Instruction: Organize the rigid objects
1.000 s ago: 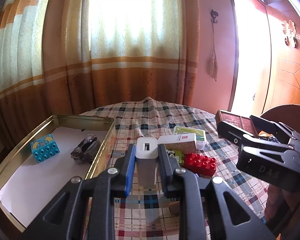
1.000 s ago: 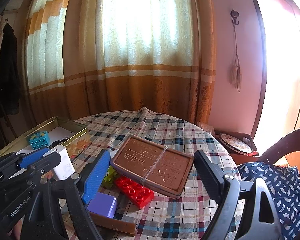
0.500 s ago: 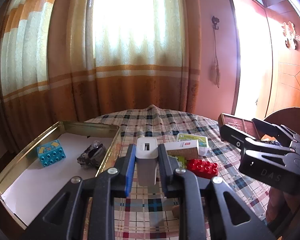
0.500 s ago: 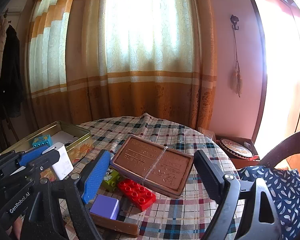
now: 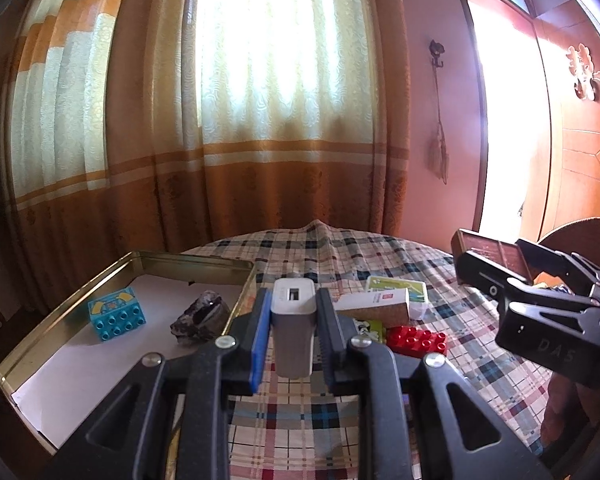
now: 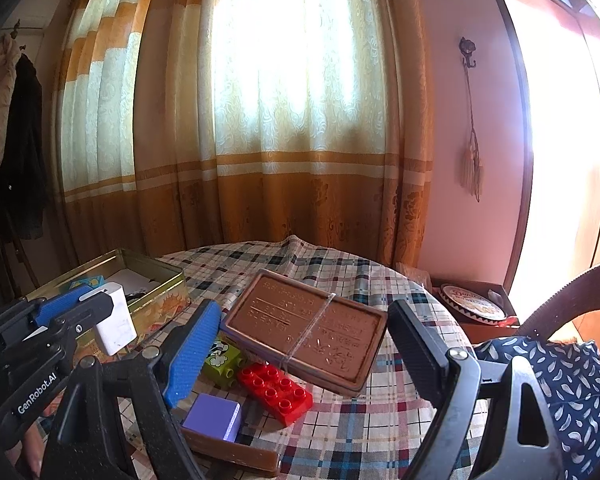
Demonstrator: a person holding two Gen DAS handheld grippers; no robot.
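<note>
Hardly any change from a moment ago: still squeezing the white charger point(image 5: 292, 340) tight in the left gripper point(image 5: 293, 308), up off the table, with the gold tin point(image 5: 196, 260) just left of those jaws. Still gripping the big brown slab point(image 6: 284, 312) edge to edge in the wide-spread right gripper point(image 6: 305, 344). Probably time to carry both over and set them down in the tin, by the blue block point(image 5: 116, 314).

Round table with a plaid tablecloth point(image 5: 300, 432), bunched into a ridge at the far edge. Sitting on it: a gold tin tray point(image 5: 196, 261) on the left, a red Lego-type brick point(image 6: 275, 392), a lime green brick point(image 6: 222, 358), a purple cube point(image 6: 214, 417) on a brown slab point(image 6: 236, 450), and a small white carton point(image 5: 374, 305) lying on its side.
</note>
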